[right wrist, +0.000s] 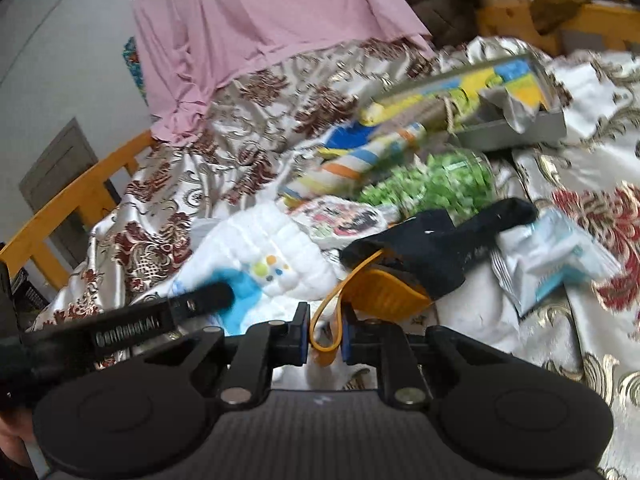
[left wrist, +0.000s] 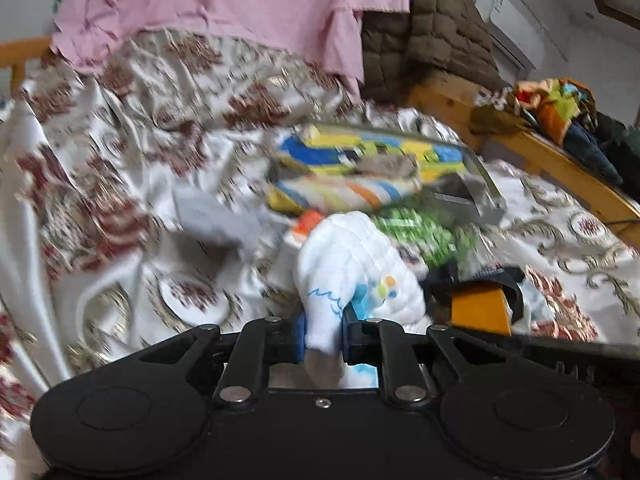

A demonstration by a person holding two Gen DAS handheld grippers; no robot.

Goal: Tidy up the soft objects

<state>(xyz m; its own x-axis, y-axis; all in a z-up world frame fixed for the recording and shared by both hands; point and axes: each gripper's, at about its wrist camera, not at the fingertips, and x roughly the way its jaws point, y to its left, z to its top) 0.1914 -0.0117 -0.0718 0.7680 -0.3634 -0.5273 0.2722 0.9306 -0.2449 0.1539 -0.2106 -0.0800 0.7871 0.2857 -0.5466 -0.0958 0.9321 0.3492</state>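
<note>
In the left wrist view my left gripper point(left wrist: 324, 334) is shut on a fold of a white quilted cloth point(left wrist: 352, 264) with blue and coloured-dot prints; the cloth stands up from between the blue pads. In the right wrist view my right gripper point(right wrist: 326, 334) is shut on a thin orange strap point(right wrist: 332, 320). The strap leads to an orange ribbed pad point(right wrist: 384, 292) partly wrapped in black fabric point(right wrist: 440, 248). The same white cloth point(right wrist: 280, 248) lies left of it, with a black finger point(right wrist: 208, 298) of the left gripper on it. Both views are motion-blurred.
All this lies on a bed with a cream and red floral cover point(left wrist: 120, 184). Behind are a grey tray point(left wrist: 480, 196) of striped cloths, a green patterned bag point(right wrist: 440, 184), a round printed item point(right wrist: 344, 220) and a silver-blue packet point(right wrist: 552, 264). A pink sheet point(left wrist: 240, 8) hangs behind.
</note>
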